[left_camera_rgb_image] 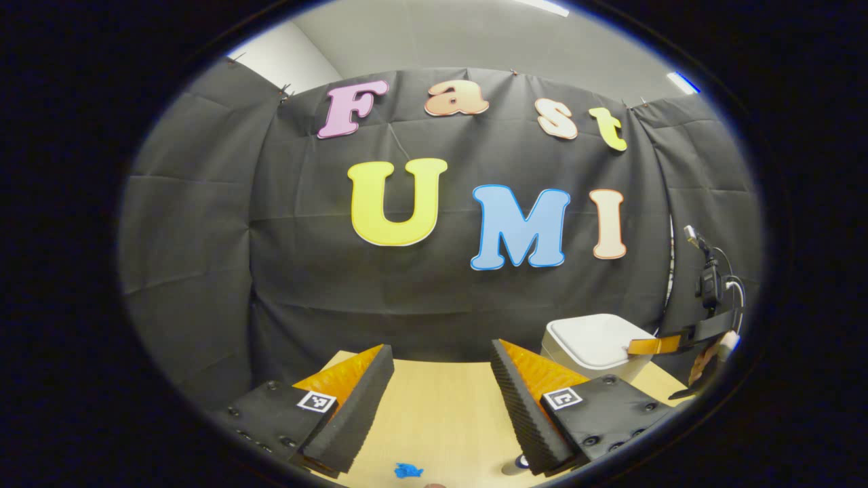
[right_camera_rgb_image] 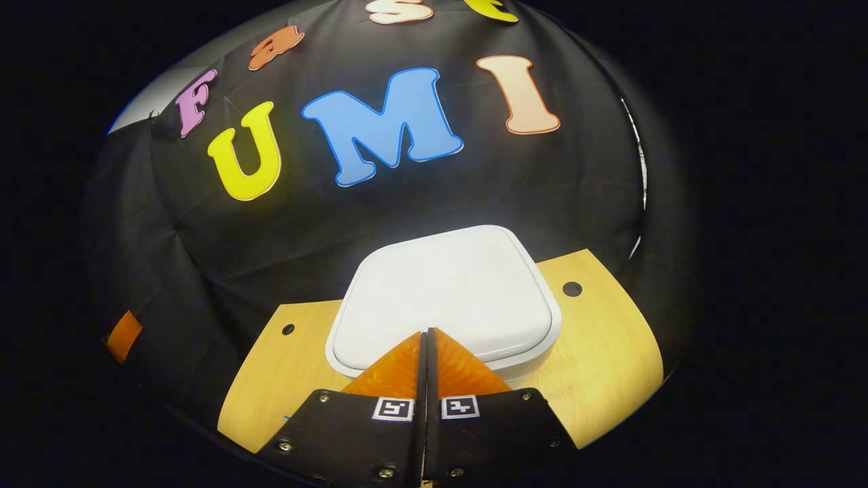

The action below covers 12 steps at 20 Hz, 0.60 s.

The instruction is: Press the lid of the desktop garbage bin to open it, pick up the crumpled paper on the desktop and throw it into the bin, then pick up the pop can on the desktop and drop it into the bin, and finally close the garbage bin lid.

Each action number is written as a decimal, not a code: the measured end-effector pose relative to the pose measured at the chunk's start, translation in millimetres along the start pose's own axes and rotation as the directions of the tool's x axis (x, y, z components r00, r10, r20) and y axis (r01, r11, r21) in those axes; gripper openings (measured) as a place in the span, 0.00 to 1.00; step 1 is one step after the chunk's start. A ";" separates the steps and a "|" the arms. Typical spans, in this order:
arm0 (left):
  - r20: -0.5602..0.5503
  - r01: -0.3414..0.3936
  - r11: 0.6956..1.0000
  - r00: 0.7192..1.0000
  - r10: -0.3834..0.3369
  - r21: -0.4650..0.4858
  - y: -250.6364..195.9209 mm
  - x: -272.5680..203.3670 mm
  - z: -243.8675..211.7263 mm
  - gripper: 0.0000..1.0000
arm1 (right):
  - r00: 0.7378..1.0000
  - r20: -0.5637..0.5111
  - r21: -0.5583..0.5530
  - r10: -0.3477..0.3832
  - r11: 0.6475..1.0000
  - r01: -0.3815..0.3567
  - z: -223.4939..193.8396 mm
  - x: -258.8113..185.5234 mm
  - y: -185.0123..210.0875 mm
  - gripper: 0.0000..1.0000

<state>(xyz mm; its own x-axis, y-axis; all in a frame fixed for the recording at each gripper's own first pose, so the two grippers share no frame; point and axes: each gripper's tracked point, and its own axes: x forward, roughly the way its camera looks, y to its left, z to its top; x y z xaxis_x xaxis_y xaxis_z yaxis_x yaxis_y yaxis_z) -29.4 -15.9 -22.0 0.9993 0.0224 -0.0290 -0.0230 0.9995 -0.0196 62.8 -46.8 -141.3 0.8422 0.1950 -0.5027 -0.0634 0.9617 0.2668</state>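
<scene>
Right tongs: I hold them closed and empty, making one blunt tip, at the near edge of the white square plastic bin lid.
Left tongs: I hold them open, empty, above the pale wooden desktop, waiting.

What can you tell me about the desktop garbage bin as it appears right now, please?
The desktop garbage bin is a small white container, plastic by its look, with a rounded-square lid that lies flat and closed on a paler body. It stands upright on the light wooden desktop, close to the black cloth wall. The shut right gripper hangs over the lid's near edge, tips together; whether they touch the lid cannot be told. The left gripper view shows the bin at its right, beyond the open left gripper.
</scene>
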 end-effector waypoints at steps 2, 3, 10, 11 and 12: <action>0.003 -0.001 1.000 1.000 0.001 0.002 -0.4 -5.2 0.3 1.00 | 0.999 0.013 -0.063 -0.035 0.997 0.036 1.4 -0.9 0.6 0.02; 0.001 0.001 1.000 1.000 -0.001 0.000 -0.8 -6.9 0.3 1.00 | 0.999 0.015 -0.083 -0.047 0.995 0.048 0.7 -0.4 -0.6 0.02; 0.007 -0.022 1.000 1.000 0.022 0.017 10.5 -18.3 3.1 1.00 | 0.997 0.044 -0.067 -0.057 0.996 0.060 13.5 4.3 -1.4 0.02; 0.010 -0.028 0.999 1.000 0.028 0.022 12.1 -18.5 3.4 1.00 | 0.998 0.034 -0.077 -0.062 0.995 0.064 10.8 5.9 -1.2 0.01; 0.012 -0.033 0.999 0.999 0.033 0.025 14.9 -18.8 4.4 1.00 | 0.997 0.037 -0.090 -0.065 0.994 0.068 11.1 5.8 -0.7 0.01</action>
<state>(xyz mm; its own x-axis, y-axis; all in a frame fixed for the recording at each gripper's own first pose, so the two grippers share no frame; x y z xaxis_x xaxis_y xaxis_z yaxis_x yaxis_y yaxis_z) -48.4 -1.3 -17.4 0.9983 0.0556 -0.0172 -0.0555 0.9984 0.0065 73.7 -48.6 -135.2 0.8635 0.1250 -0.4885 -0.0540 0.9861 0.1569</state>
